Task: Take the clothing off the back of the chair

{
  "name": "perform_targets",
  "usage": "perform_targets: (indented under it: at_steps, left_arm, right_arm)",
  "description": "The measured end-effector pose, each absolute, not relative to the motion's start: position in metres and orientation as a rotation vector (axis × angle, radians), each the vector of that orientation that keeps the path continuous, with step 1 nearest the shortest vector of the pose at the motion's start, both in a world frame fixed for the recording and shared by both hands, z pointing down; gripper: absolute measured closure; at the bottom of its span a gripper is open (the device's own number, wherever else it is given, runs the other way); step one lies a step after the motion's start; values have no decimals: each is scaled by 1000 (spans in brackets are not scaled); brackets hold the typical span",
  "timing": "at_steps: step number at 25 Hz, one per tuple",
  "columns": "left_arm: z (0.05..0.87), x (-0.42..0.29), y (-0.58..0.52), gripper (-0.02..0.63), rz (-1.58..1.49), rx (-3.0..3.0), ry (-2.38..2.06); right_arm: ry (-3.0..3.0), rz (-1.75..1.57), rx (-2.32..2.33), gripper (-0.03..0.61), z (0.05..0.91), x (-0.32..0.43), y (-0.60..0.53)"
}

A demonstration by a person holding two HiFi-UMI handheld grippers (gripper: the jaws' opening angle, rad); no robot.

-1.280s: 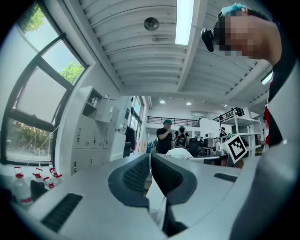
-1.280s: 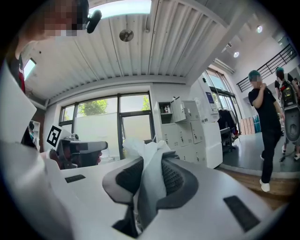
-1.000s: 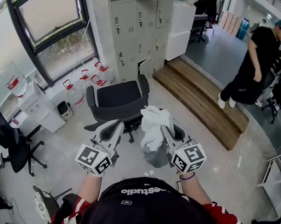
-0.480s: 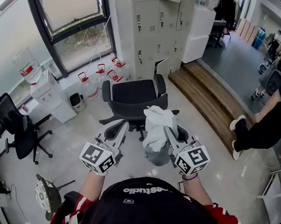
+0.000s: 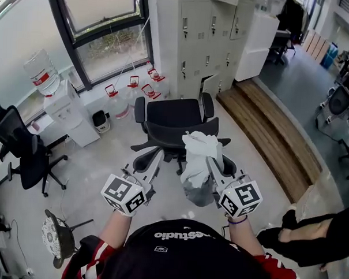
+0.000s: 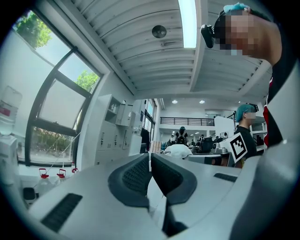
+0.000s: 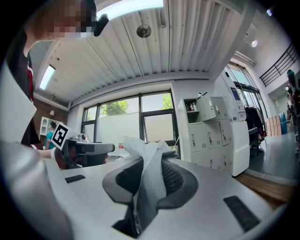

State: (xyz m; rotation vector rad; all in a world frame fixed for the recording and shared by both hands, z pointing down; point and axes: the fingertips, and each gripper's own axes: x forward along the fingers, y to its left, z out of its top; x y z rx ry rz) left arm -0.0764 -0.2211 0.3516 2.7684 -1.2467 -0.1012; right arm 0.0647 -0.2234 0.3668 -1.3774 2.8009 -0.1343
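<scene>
On your left, the water dispenser (image 5: 65,105) and a spare black chair (image 5: 21,152) stand well away from the work.

Your left gripper (image 5: 153,158) is held level beside the right one. In the left gripper view its tongs (image 6: 150,161) are pressed together with nothing between them, so this hand has no part in the hold.

The office chair (image 5: 174,120) stands just ahead of both grippers, seat bare.

The clothing (image 5: 198,157), a white bundle, is bunched at the tip of your right gripper (image 5: 211,162) and hangs down from it on your side of the chair. The right gripper view shows the pads (image 7: 174,179) pinching a thick fold of the fabric (image 7: 149,183), which pokes up past the tips.

The lifting step looks all but finished: the garment seems to hang from your grip, not from the chair back, though from above I cannot tell whether its lower edge touches the chair.

Next, keep the pinch firm and draw the bundle clear of the chair, bringing your left gripper under the hanging part if it drags.

To your right, the wooden step (image 5: 278,135) and a person (image 5: 309,237) are near, so carry it wide of them.
</scene>
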Motion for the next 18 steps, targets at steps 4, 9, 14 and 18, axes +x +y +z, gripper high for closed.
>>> perform_targets:
  at_steps: [4, 9, 14, 18]
  left_arm:
    - [353, -78, -221, 580, -103, 2771, -1251]
    - [352, -77, -222, 580, -107, 2772, -1242]
    - [353, -76, -225, 580, -104, 2772, -1236]
    - [353, -74, -228, 580, -105, 2773, -1233]
  right_arm:
    - [2806, -130, -1376, 488, 369, 63, -223]
    - [2809, -127, -1381, 488, 367, 63, -224]
    - [2813, -133, -1386, 488, 370, 62, -226]
    - [2813, -144, -1390, 488, 372, 64, -229]
